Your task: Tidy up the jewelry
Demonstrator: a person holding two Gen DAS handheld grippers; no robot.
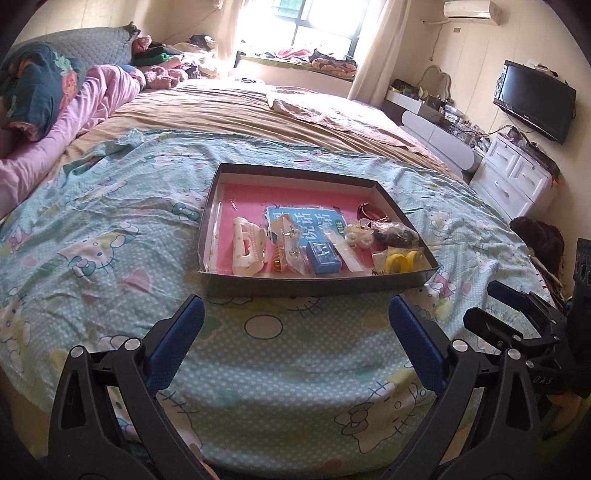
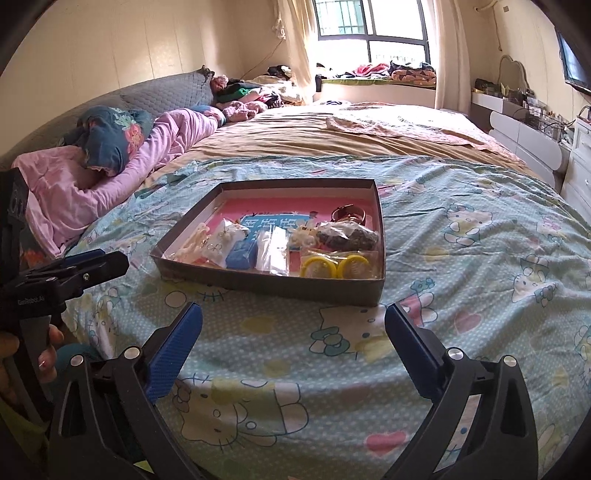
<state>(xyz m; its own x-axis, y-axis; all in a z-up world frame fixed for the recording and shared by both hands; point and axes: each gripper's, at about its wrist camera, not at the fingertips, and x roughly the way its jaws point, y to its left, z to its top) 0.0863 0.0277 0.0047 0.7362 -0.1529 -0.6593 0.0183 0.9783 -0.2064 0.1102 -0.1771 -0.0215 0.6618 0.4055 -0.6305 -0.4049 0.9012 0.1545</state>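
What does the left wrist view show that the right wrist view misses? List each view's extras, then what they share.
Left wrist only: the white air conditioner on the wall and the whole black flat television.
Right wrist only: the person's hand gripping the left gripper's handle.
Both: the shallow grey cardboard tray of jewelry on the cartoon-cat bedsheet, with the yellow round pieces in its near right corner.

We hold both grippers side by side, angled downward, each with jaws spread wide and nothing between the blue pads. Our left gripper (image 1: 295, 317) shows its two black arms fanning outward from the lower frame. Our right gripper (image 2: 293, 321) mirrors that pose and also appears at the edge of the left wrist view. Our left hand (image 2: 22, 358) wraps the left gripper's handle, fingers (image 2: 48, 360) curled around it.
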